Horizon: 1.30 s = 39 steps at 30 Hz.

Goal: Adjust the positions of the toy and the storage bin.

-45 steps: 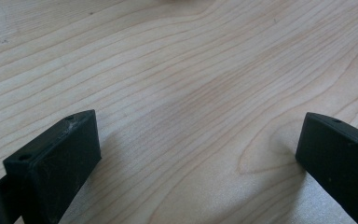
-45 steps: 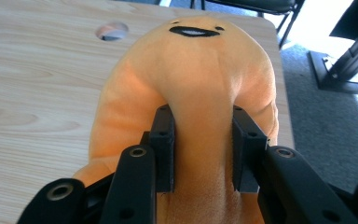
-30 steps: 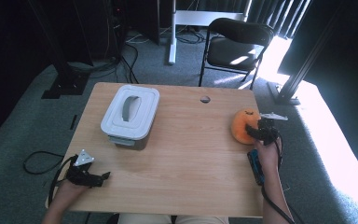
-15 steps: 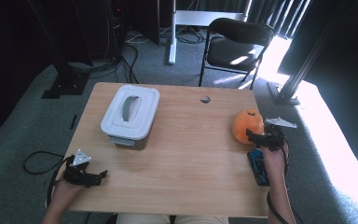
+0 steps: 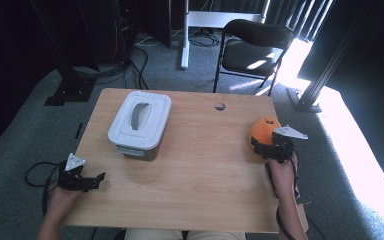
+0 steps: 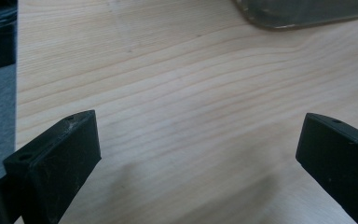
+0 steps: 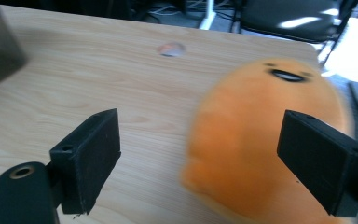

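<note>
Grey carpet [image 5: 10, 145], black chair [image 5: 252, 47], sunlit floor

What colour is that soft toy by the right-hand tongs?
Orange, with a small dark face on top. The toy shows best in the right gripper view.

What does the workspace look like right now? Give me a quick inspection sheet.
Surface: wooden table, with a round hole near the far edge.
Job's things: orange plush toy lies at the table's right edge; white-lidded container stands far left, lid on.
Clutter: nothing seen.
Grippers: right gripper is open, its jaws having just been opening; the toy lies ahead, partly between the fingers, unpressed. Left gripper is open over bare wood at the near left corner.
Cables: a black cable loops off the left gripper; more lie on the floor behind.
Surroundings: grey carpet, black chair beyond the table, sunlight at right.
</note>
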{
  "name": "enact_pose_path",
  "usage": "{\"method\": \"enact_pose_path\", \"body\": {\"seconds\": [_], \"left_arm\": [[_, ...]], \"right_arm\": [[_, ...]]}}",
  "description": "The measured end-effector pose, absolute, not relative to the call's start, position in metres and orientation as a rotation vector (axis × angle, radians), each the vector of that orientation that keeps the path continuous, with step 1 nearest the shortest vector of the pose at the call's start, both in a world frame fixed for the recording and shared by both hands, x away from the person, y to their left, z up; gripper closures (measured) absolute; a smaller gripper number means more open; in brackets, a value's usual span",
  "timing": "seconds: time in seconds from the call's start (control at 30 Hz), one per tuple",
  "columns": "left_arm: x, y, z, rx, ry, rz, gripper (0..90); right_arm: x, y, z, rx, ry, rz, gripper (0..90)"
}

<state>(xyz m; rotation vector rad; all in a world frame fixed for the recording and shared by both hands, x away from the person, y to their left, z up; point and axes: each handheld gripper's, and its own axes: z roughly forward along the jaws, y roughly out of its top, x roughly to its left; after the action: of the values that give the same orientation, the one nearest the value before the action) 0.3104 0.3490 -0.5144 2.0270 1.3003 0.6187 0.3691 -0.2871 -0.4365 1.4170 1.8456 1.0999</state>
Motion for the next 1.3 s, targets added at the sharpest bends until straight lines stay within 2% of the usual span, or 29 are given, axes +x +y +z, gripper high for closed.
{"method": "enact_pose_path", "body": {"seconds": [0.3,0.47,0.73,1.13,1.3], "left_arm": [[0.327,0.350,-0.515,2.026,1.298,0.596,0.3],[0.343,0.353,-0.511,1.969,1.354,0.606,0.3],[0.361,0.345,-0.506,1.959,1.320,0.617,0.3],[0.397,0.342,-0.499,1.915,1.328,0.713,0.3],[0.408,0.344,-0.498,1.902,1.341,0.693,0.3]], "right_arm": [[0.379,-0.245,-0.448,1.357,1.958,1.117,13.0],[0.387,-0.215,-0.454,1.318,2.019,1.131,13.1],[0.399,-0.180,-0.469,1.284,2.094,1.178,13.2],[0.418,-0.146,-0.491,1.287,2.150,1.191,13.4],[0.425,-0.137,-0.497,1.297,2.167,1.180,13.4]]}}
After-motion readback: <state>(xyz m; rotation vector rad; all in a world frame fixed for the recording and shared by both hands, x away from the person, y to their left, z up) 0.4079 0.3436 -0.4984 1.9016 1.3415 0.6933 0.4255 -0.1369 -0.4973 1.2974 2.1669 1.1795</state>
